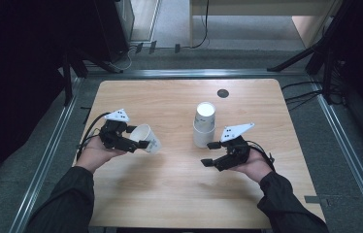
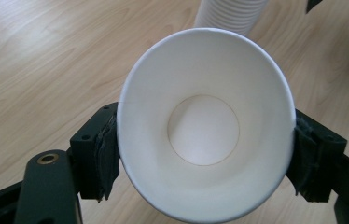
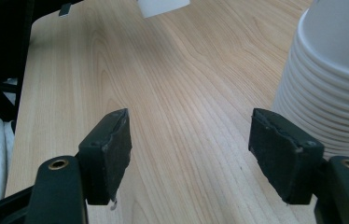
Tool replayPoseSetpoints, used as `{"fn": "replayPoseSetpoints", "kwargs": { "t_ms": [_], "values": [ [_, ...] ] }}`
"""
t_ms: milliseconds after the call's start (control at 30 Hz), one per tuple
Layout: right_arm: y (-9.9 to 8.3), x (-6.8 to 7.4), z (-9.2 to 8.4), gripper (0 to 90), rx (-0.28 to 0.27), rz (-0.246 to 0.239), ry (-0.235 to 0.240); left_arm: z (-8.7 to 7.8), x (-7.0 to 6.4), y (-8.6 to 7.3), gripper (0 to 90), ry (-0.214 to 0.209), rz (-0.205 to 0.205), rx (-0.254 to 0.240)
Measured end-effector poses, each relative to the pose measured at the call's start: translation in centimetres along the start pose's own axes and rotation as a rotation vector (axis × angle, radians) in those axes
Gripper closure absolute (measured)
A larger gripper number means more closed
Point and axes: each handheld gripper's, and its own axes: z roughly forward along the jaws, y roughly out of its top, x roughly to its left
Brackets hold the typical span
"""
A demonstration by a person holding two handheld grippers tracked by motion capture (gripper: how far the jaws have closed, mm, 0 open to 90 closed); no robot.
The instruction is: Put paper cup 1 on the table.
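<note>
Now, high view: left gripper point(image 1: 138, 138) clamps single paper cup point(image 1: 146, 138), tilted, mouth toward person, left of cup stack point(image 1: 204, 125) on table point(image 1: 170, 194). Right gripper point(image 1: 209, 154) near stack base, jaws apart, empty.
Left gripper view: pads squeeze cup point(image 2: 205, 135) walls; stack point(image 2: 231, 14) beyond.
Right gripper view: stack point(image 3: 331, 79) just beside right pad. Cup looks separated; next, set upright, clear of stack.

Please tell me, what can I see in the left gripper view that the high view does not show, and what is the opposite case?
The left gripper view looks into the held paper cup: its white inside, round bottom, and both pads pressing its sides.

The high view adds the right gripper, open and holding nothing, both of the person's forearms, the whole table with a dark round spot, and the floor around it.

Both show the cup in the left gripper, the stack of cups and the wooden tabletop.
</note>
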Motion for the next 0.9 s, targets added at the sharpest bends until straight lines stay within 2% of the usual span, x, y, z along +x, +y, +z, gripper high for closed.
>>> {"fn": "replayPoseSetpoints", "kwargs": {
  "t_ms": [367,567,733,900],
  "values": [
    [-0.1,-0.1,0.3,30.4,0.015,0.007,-0.011,-0.5,2.4,0.7,23.3,0.086,-0.026,0.058],
    [-0.2,-0.1,0.2,30.8,0.019,0.007,-0.011,-0.6,4.2,0.7,23.4,0.126,-0.059,0.075],
    [-0.2,-0.1,0.2,30.9,0.006,0.006,-0.010,-0.4,5.5,0.4,23.5,0.151,-0.106,0.086],
    [-0.2,-0.2,0.1,30.9,0.005,0.010,-0.007,0.0,6.4,0.2,23.5,0.189,-0.124,0.116]
  ]
}}
